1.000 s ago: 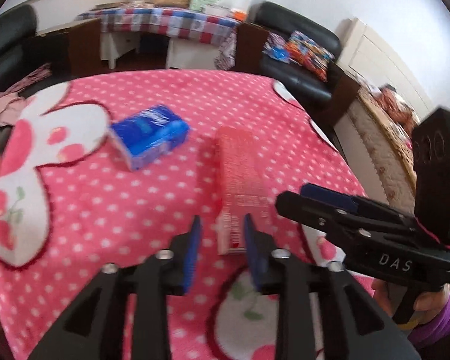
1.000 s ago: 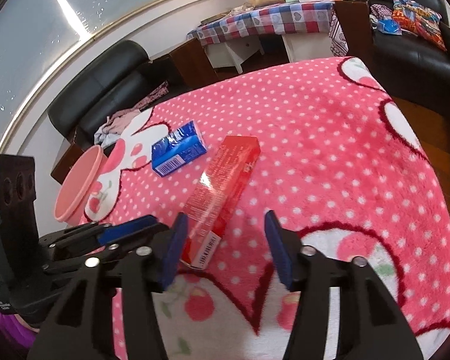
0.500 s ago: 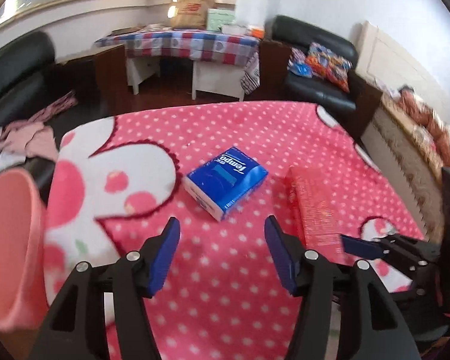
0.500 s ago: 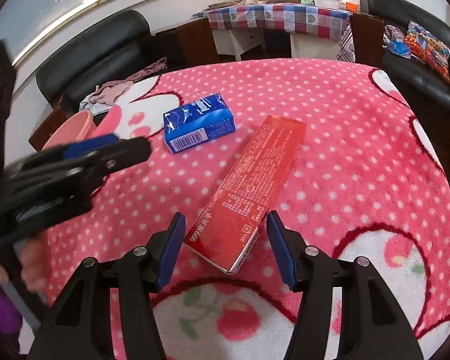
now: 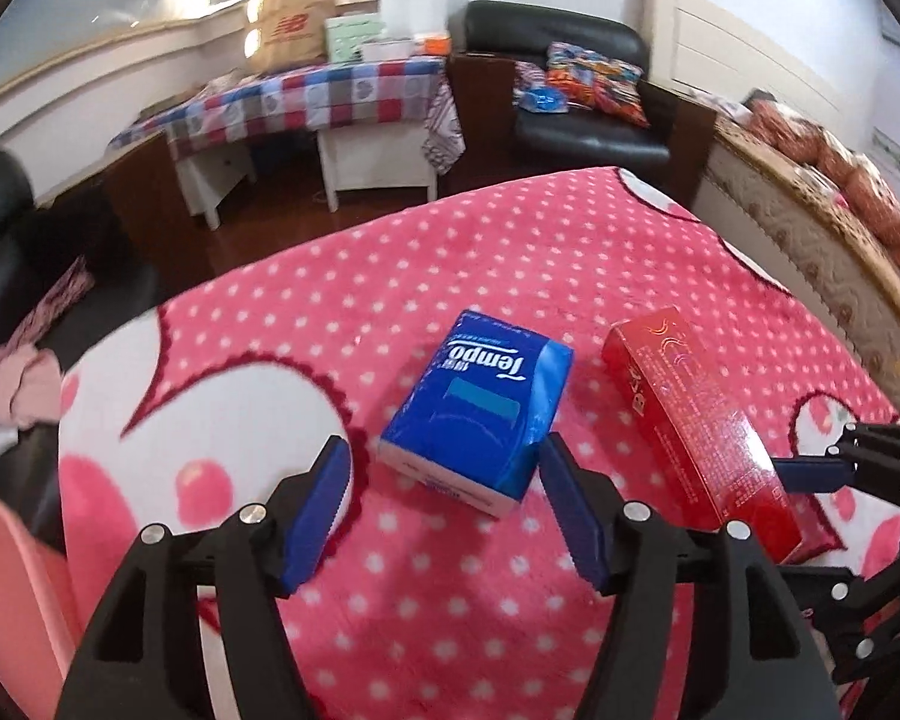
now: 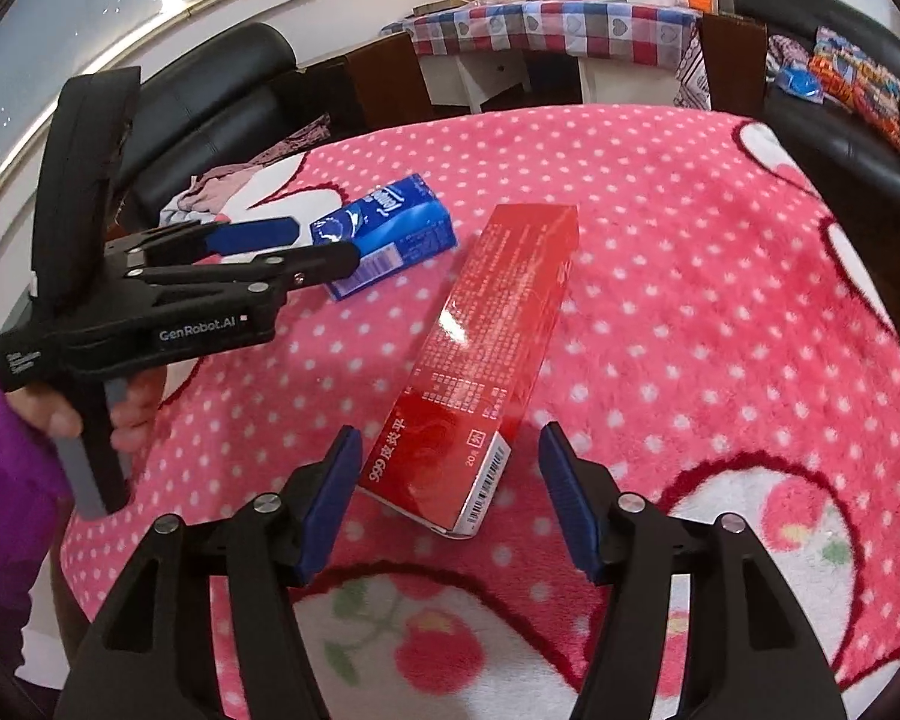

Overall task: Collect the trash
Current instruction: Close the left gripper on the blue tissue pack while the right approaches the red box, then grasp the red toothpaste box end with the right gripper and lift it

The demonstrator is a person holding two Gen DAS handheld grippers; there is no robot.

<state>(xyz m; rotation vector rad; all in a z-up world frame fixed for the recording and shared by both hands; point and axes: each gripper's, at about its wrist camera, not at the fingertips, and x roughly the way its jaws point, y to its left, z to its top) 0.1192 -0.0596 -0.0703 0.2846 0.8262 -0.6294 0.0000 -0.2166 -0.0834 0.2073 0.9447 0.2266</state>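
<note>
Pink dotted blanket point(image 5: 510, 264); red box's point(image 5: 699, 420) near end hidden behind hand-held gripper point(image 5: 444, 498).

My two wrist views look steeply down, close over the pink blanket point(image 5: 510, 252); both share the blue packet point(image 5: 480, 408) and red box point(image 6: 486, 348).

Blanket point(image 5: 510, 276): pink, white polka dots, white patches edged dark red, cherry print. Tissue pack point(image 5: 480, 414): blue, white lettering. Long box point(image 6: 486, 354): glossy red, white end with barcode. Both tools: black, blue pads point(image 6: 330, 492). Sleeve point(image 6: 6, 468): purple. Bowl point(image 5: 12, 576): pink.
</note>
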